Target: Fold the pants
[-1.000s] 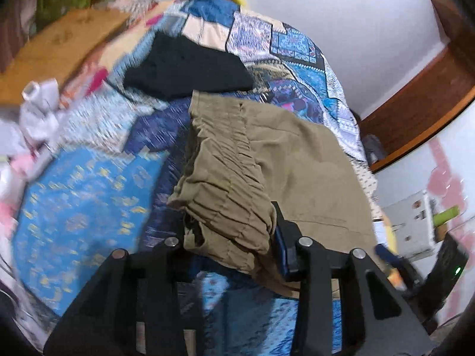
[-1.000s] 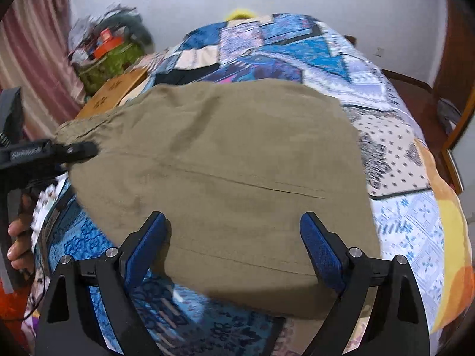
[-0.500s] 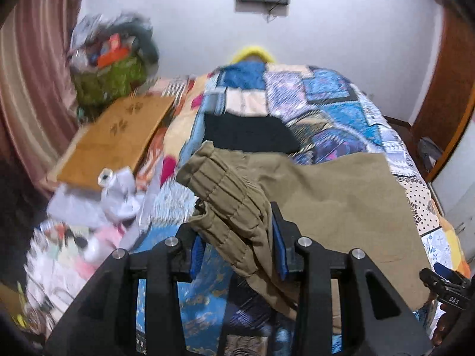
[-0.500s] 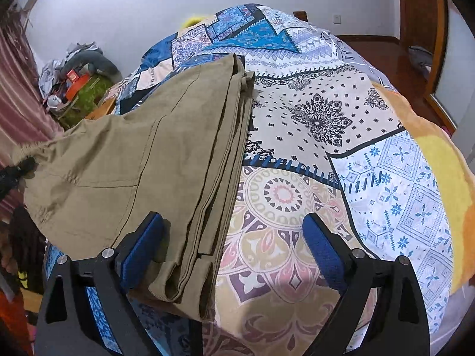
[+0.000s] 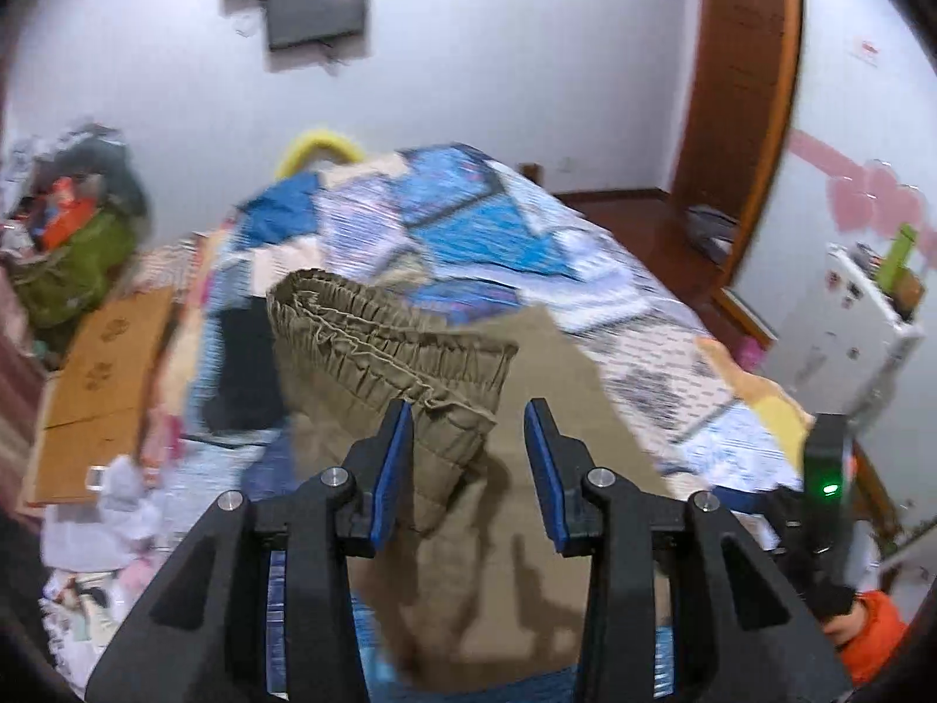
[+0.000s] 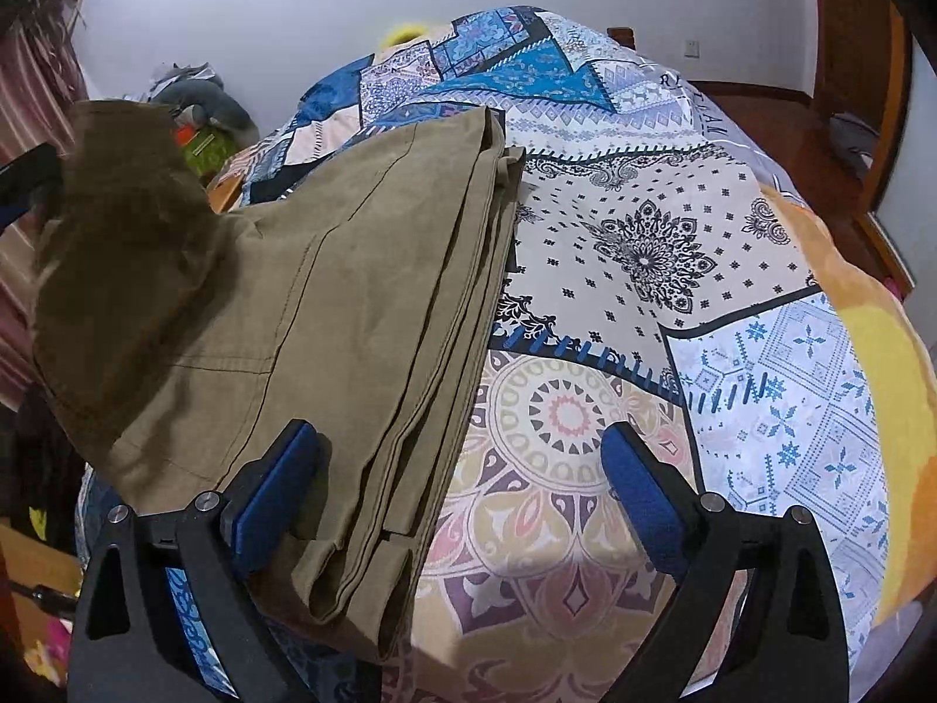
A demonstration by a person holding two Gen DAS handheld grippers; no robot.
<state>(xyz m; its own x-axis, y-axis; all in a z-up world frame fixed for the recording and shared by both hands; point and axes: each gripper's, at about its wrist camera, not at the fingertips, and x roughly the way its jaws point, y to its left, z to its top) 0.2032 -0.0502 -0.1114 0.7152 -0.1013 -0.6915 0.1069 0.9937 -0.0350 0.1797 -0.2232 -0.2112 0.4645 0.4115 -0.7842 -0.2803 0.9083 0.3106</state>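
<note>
You are working in a bedroom of a lived-in home. A bed [image 6: 761,269] fills the middle of the room, covered by a patchwork quilt [image 5: 468,234] in blue, white and orange prints. A flat screen [image 5: 313,6] is mounted high on the plain white wall behind the bed. A dark wooden door frame [image 5: 744,88] and wooden floor [image 5: 644,217] stand to the right. To the left you see a striped curtain [image 6: 35,88], a pile of bags and clothes [image 5: 70,222], and flattened cardboard [image 5: 99,386]. Loose papers and small clutter [image 5: 111,509] lie beside the bed. A white cabinet [image 5: 843,328] stands at the right wall.
</note>
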